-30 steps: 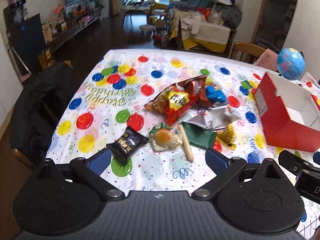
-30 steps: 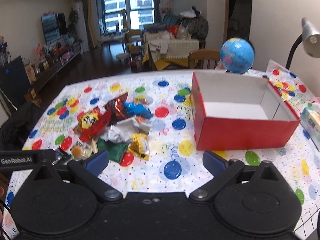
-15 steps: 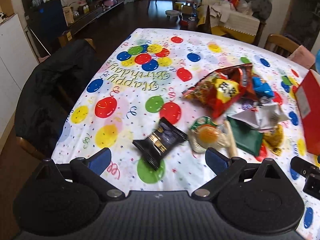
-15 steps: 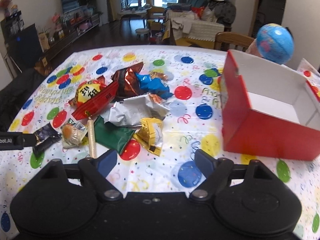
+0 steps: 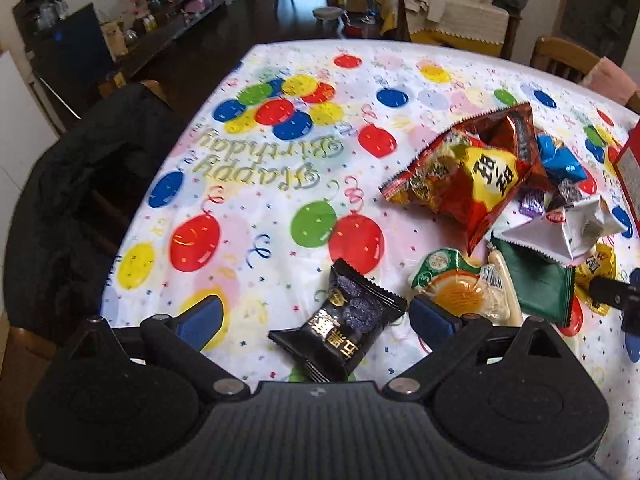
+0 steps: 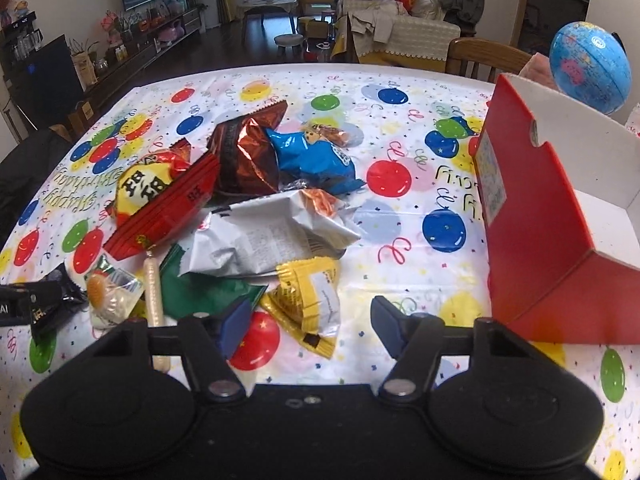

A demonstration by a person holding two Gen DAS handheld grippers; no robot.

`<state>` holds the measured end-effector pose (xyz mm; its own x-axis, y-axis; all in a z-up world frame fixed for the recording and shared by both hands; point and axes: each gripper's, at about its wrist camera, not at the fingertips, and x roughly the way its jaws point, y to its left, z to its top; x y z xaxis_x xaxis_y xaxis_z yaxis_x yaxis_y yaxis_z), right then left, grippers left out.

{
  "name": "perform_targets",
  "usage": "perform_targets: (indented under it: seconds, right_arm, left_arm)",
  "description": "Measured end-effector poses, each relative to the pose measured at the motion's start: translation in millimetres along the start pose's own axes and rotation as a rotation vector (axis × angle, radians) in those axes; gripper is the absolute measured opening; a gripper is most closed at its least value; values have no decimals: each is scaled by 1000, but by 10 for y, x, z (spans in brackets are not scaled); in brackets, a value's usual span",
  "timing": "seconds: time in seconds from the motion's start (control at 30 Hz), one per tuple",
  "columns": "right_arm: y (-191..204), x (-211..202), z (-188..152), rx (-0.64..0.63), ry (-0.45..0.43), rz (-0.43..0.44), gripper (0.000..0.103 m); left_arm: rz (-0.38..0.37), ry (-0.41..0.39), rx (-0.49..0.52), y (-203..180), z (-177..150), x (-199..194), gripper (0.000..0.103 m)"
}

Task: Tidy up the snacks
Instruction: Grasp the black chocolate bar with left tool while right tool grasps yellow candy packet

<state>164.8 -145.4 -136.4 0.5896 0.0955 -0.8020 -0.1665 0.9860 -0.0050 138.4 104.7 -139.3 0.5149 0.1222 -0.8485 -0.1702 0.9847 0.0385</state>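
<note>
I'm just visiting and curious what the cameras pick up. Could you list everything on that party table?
black snack packet: one, black, between the left fingers
big chip bag: one, red and yellow, mid-pile
blue packet: one, blue, far side of pile
yellow packet: one, yellow, between the right fingers
box: one, red, white inside, right
tablecloth: one, balloon print
left gripper: open
right gripper: open
</note>
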Motion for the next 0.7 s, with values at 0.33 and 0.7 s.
perform_targets:
  seconds: [0.33, 0.7]
  right_arm:
    - [1, 155, -15, -25, 28, 11, 34]
    - [-14, 115, -44, -20, 20, 30, 22]
  left_arm:
    - [-10, 41, 19, 19, 2, 137, 82]
    - [-48, 42, 39, -39, -13, 104, 34]
